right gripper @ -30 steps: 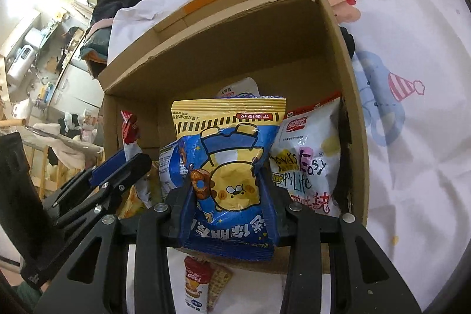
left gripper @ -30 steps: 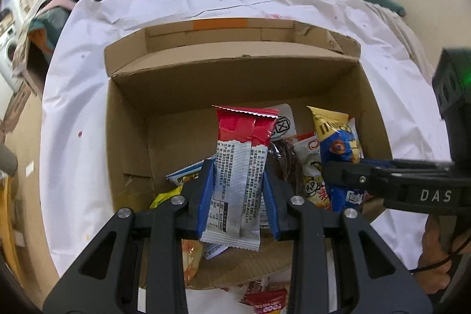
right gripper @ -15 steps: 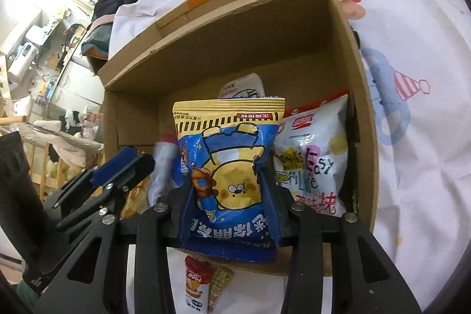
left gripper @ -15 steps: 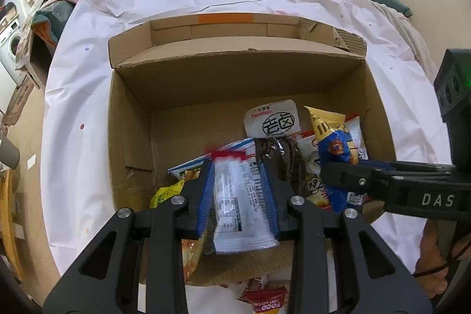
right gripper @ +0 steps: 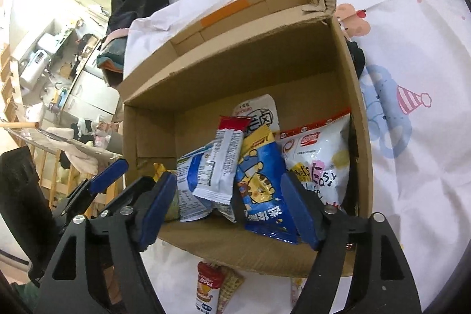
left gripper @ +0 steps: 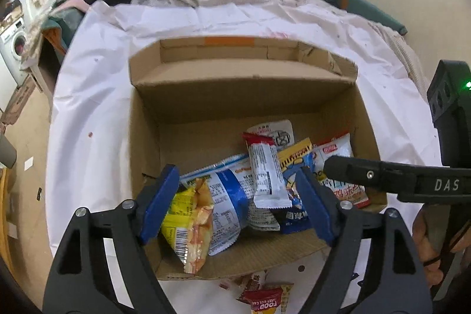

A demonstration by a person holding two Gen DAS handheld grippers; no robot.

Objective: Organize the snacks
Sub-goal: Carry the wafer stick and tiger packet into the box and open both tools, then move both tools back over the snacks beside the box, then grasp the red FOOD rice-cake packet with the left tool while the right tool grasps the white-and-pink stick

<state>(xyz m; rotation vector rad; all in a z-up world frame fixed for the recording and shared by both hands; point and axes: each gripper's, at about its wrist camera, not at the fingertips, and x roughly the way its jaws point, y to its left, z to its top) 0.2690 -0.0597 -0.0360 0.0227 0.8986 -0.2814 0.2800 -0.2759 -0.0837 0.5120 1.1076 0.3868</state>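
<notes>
We find the cardboard box (left gripper: pixel 141 143) open-topped on the white sheet (left gripper: pixel 88 108), its far flap folded inward; this appears the collecting place for the snacks. The packets stand crowded in the near right half, leaning on one another, while the far left floor is bare.

The white bag (right gripper: pixel 321 155) rests against the right wall. The blue cartoon bag (right gripper: pixel 262 190) stands beside it, between the spread fingers of our right gripper (right gripper: pixel 229 208), which grips nothing. The blue-and-white packet (left gripper: pixel 226 196) and the yellow packet (left gripper: pixel 185 217) lie at the near left. The red-topped bar (left gripper: pixel 265 169) leans loose on the pile, in front of our left gripper (left gripper: pixel 238 202), whose fingers are likewise apart and empty.

One more packet, the red FOOD pack (left gripper: pixel 265 302), lies outside on the sheet just before the near wall, so we judge the task unfinished. The near flap and both grippers, close together, would hinder reaching it.
</notes>
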